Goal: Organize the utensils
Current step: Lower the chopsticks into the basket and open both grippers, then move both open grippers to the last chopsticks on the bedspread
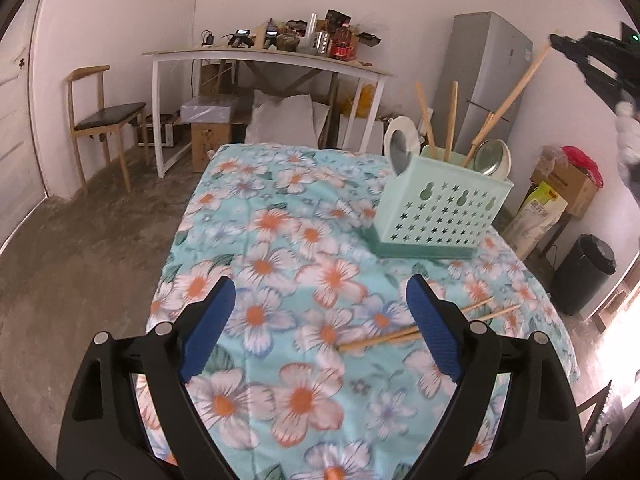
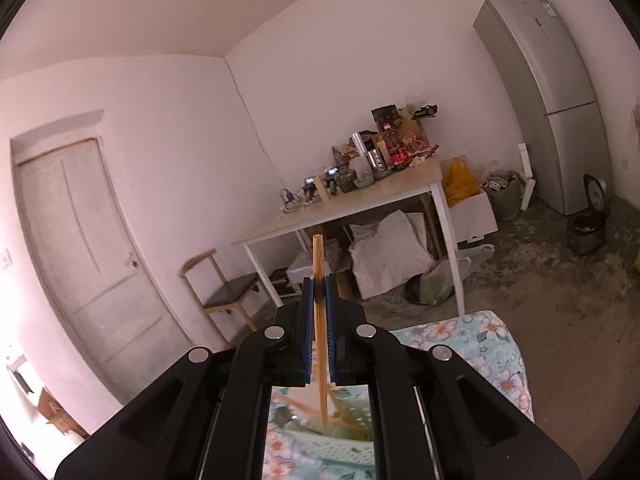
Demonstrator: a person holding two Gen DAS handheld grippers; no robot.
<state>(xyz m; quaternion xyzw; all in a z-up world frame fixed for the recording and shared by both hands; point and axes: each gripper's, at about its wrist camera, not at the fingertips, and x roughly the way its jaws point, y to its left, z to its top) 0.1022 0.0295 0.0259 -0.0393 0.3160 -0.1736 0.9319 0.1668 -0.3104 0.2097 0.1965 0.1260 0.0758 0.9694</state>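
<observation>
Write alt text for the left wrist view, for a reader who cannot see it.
The open left tool hovers over a floral tablecloth where two loose chopsticks lie. Beyond stands a mint-green perforated utensil holder with spoons and chopsticks in it. At upper right, the right tool holds one chopstick above it.

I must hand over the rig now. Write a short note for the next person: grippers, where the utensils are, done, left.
Left gripper: open, empty, above the floral cloth.
Right gripper: shut on one chopstick, raised over the green holder.
Done: spoons and several chopsticks already stand in the holder.
Left: drop the held chopstick in, then pick up the loose chopsticks lying on the cloth by the left jaws.
</observation>
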